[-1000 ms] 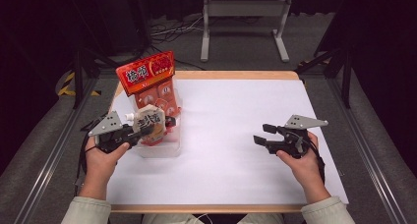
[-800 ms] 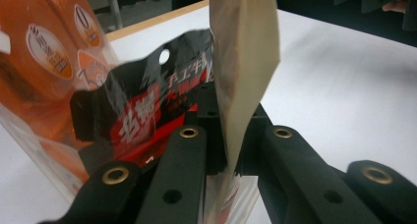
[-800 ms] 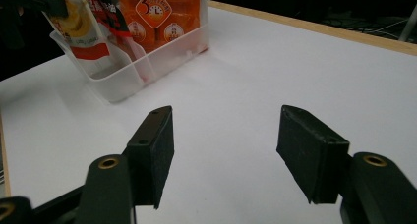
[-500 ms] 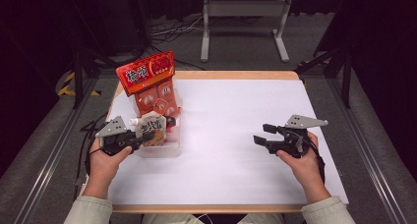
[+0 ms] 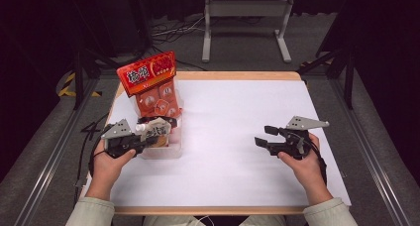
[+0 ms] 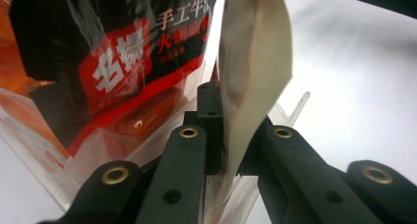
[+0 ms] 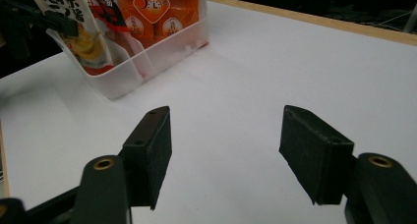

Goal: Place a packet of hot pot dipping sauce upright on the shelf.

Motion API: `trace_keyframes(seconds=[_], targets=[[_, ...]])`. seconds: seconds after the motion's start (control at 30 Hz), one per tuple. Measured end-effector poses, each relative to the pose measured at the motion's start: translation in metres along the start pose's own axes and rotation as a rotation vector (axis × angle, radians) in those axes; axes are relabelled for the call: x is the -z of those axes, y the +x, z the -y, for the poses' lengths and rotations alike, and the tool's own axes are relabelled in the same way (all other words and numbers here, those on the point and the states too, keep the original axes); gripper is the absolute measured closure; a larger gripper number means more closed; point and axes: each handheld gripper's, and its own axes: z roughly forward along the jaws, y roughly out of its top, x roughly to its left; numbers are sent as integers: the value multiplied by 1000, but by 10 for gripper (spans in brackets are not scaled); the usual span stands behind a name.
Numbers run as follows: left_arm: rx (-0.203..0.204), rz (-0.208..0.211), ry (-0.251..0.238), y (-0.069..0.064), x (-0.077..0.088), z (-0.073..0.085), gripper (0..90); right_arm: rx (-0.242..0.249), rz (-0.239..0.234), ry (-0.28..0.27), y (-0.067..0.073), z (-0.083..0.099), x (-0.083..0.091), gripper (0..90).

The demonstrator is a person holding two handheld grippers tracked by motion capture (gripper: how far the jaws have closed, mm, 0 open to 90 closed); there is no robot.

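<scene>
Plastic, clear and thin-walled, forms the rectangular bin (image 5: pixel 166 149) standing near the left edge of the surface (image 5: pixel 237 137), which is flat, matte white and trimmed with a wooden rim. Inside the bin, at its far end, stands a tall glossy orange snack bag (image 5: pixel 153 89) with a red header card and round printed emblems. In front of it sits a dark packet (image 6: pixel 123 62) of shiny film with a red label and white characters. At the near end, a pale flat pouch (image 5: pixel 157 132), smooth and cream-coloured with black lettering and a yellow picture, stands upright with its lower part in the bin.

Left tongs (image 5: pixel 148 137) are nearly closed, their 2 black jaws pinching the upper part of the pale pouch; in the left gripper view the pouch's edge (image 6: pixel 246 86) rises from between the jaws, just beside the dark packet. The left hand (image 5: pixel 106 161) rests near the surface's left edge.

Right tongs (image 5: pixel 265 137) stand wide and hold nothing, hovering over bare surface toward the right edge, well apart from the bin. In the right gripper view the 2 blocky black pads (image 7: pixel 152 140) face each other across bare white surface.
</scene>
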Motion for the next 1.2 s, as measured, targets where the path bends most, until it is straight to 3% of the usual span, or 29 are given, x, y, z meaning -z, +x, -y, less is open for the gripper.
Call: trace_keyframes(seconds=[0.37,0.53,0.67,0.8,1.03,1.2], targets=[[28,2,9,3,3,4,835,-5,-6,-5,0,0,0,373],[52,-14,-22,5,9,8,787,-5,-7,-10,0,0,0,368],[41,-18,-32,5,12,9,757,-5,-8,-11,0,0,-1,366],[41,-39,-49,2,15,8,654,-8,-9,-14,0,0,0,365],[70,-122,-139,-6,33,6,249,-6,-4,-27,0,1,5,358],[61,-163,-161,-14,51,6,132,-5,6,-48,-2,4,13,344]])
